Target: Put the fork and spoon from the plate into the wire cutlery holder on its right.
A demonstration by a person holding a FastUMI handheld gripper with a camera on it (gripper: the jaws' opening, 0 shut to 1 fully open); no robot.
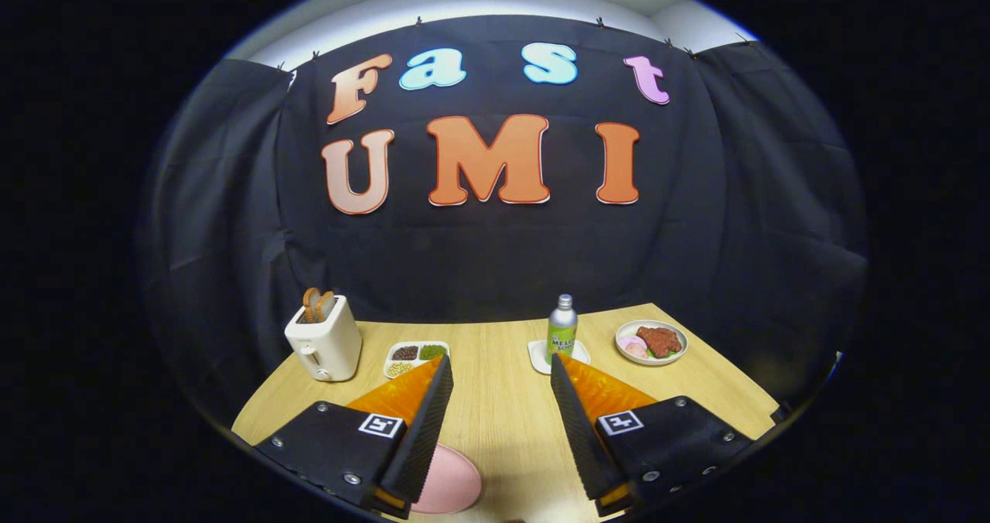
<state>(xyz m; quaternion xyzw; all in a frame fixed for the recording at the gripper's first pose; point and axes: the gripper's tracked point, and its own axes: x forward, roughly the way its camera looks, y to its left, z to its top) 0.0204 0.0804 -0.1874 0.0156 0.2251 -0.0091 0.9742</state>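
Plate (448, 483), pink: lying at surface (503, 399) near edge, partly under left finger. Gripper (499, 376): jaws standing spread, nothing btwn. Far edge: toaster (325, 341) w/ bread, snack tray (415, 355), soda bottle (562, 326), food dish (651, 342).

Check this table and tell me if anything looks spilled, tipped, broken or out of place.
Nothing stands out. The toaster stands upright with bread in its slots, the snack tray lies flat, the bottle is upright on its coaster, and the food stays inside the bowl. The gripper is open over bare table, the pink plate under its left finger.
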